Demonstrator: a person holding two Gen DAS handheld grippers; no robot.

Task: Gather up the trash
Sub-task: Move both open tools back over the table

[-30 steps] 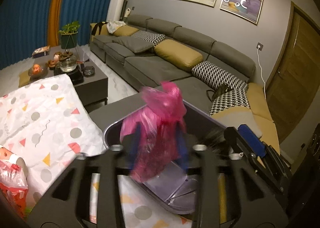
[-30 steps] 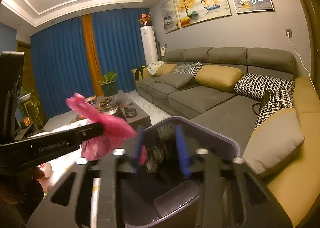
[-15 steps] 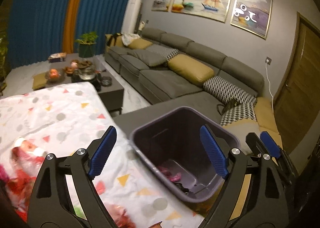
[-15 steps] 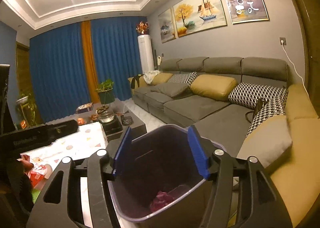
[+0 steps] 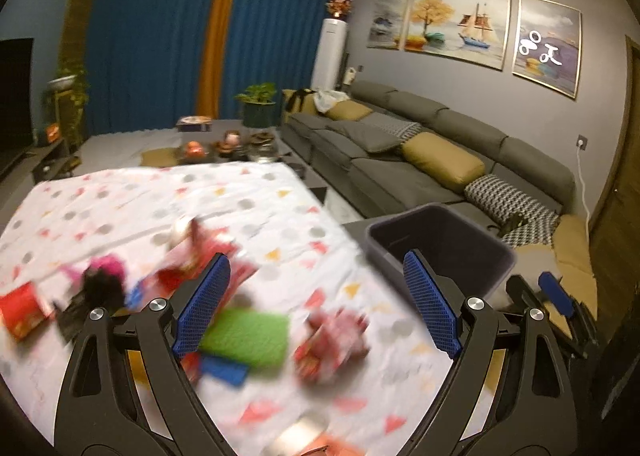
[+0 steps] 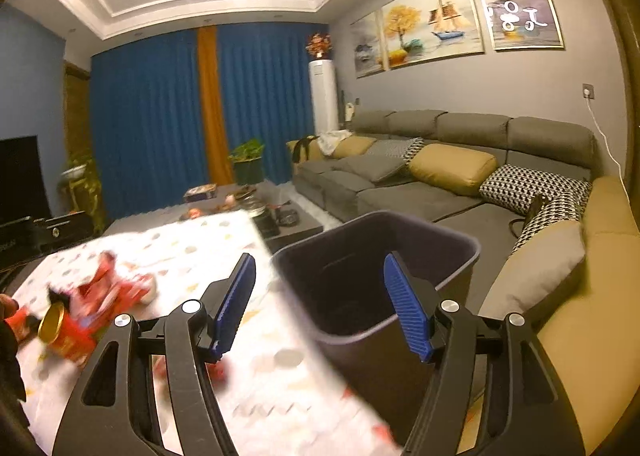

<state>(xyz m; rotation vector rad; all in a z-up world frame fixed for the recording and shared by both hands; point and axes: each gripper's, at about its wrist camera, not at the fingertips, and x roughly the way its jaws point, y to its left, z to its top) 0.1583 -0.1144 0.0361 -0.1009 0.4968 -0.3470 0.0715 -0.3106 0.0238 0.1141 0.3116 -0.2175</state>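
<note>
In the left wrist view, the left hand-held gripper is hanging wide and empty over blurred red, pink and green wrappers lying on the white patterned table; the dark grey plastic bin is sitting at right centre.

In the right wrist view, the right hand-held gripper, its jaws having just been opening and empty, is framing that bin's near wall, lower centre.

We see both claws built alike: the left claw and right claw have matte black arms with triangular cut-outs, round silver screws at the pivots, and blue ribbed pads (cross-hatched on the left ones).
</note>
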